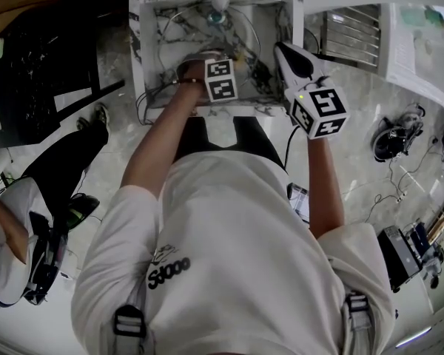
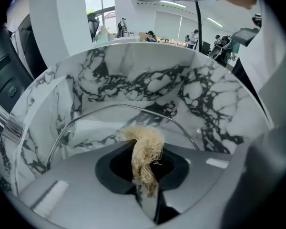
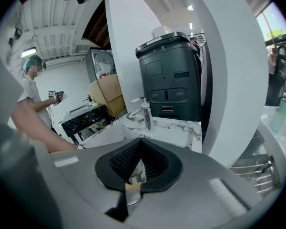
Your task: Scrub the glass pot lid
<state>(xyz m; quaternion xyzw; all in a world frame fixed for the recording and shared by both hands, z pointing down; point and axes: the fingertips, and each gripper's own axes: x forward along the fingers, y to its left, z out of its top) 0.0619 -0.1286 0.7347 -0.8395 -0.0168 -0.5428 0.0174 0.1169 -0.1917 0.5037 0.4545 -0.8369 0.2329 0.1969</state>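
My left gripper [image 2: 145,187] clamps a fibrous scrubber [image 2: 145,151] just short of the glass pot lid [image 2: 133,107] in the marble sink [image 2: 205,94]; my right gripper [image 3: 133,182] is closed on a shiny piece [image 3: 133,197] I can't identify

The fibre scrubber [image 2: 145,149] is losing its lower end between the left gripper [image 2: 146,191]'s closed jaws. Just beyond those jaws, the gripper's own body is covering the near part of the glass lid [image 2: 95,128]. A small shiny piece [image 3: 136,173] is sitting pinched between the right gripper [image 3: 133,185]'s jaws, too little of it showing to identify.
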